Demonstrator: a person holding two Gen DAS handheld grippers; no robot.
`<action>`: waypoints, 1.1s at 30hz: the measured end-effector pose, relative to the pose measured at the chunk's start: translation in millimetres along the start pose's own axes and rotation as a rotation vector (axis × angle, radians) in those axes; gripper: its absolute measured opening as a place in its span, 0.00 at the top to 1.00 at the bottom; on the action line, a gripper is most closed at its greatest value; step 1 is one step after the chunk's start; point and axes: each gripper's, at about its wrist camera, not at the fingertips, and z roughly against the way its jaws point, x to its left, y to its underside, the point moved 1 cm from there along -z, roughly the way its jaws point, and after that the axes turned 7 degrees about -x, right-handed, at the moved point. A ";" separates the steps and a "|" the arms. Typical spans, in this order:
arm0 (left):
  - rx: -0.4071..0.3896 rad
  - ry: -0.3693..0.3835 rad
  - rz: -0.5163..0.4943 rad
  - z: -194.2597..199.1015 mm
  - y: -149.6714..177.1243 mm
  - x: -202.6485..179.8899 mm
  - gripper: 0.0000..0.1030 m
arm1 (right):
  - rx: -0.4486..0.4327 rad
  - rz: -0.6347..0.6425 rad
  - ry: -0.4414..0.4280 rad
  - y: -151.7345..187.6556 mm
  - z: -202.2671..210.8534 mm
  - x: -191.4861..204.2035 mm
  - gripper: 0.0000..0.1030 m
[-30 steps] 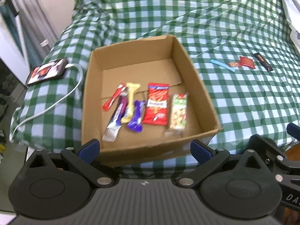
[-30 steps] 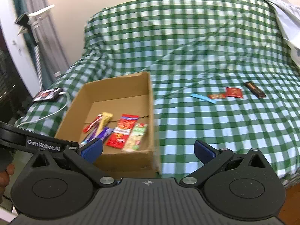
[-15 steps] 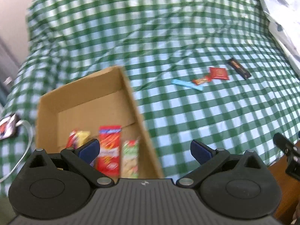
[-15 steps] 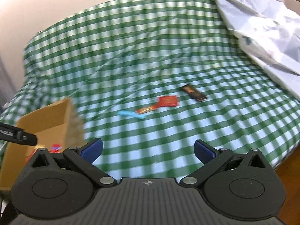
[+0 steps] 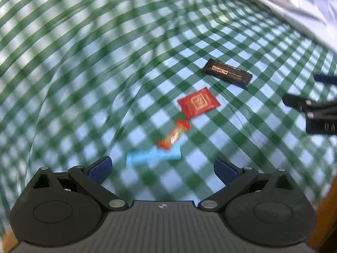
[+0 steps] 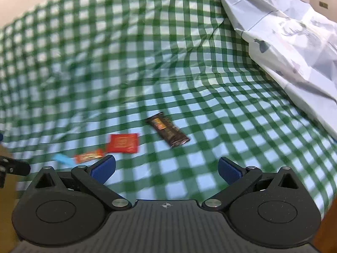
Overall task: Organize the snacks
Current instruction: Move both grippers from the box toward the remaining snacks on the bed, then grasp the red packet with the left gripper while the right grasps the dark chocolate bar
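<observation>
1. The left gripper [image 5: 162,167] hangs over the bed with its two blue-padded fingers [image 5: 99,167] spread wide apart, and nothing is between them
2. The right gripper [image 6: 166,168] is the same: its blue-padded fingers [image 6: 103,167] stand wide apart and hold nothing
3. Four snacks lie in a loose diagonal row on the green and white checked bedsheet [image 5: 73,73]
4. The flat light blue wrapper stick [image 5: 153,157] is the nearest to the left gripper, just in front of its fingertips and between them
5. The small orange and red candy wrapper [image 5: 174,135] touches the far edge of the blue stick, or overlaps it; the blur does not allow me to say which
6. The square red foil packet [image 5: 198,103] lies just behind the orange wrapper, very close to its far end
7. The long dark brown chocolate bar [image 5: 228,73] lies farthest, apart from the red packet
8. In the right wrist view the dark brown bar [image 6: 167,132] is ahead of the gripper, between the lines of its fingers, and the red packet [image 6: 123,143], the orange wrapper [image 6: 89,155] and the blue stick [image 6: 62,158] go away to the left
9. A crumpled pale grey printed cloth [image 6: 290,42] lies on the right part of the bed
</observation>
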 end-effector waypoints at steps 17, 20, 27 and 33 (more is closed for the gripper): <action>-0.007 0.168 -0.269 -179.2 -52.7 -32.8 0.00 | 0.030 0.154 -0.123 11.9 -227.4 -24.9 0.00; 0.003 0.189 -0.221 -182.9 -51.5 -26.1 0.00 | -0.015 0.145 -0.135 16.2 -227.5 -27.4 0.00; -0.038 0.216 -0.167 -157.7 -63.4 -31.9 0.54 | -0.015 0.158 -0.135 15.0 -232.3 -23.2 0.45; -0.066 0.204 -0.020 -130.6 -73.7 -13.5 0.55 | -0.030 0.217 -0.137 8.2 -202.6 -14.8 0.60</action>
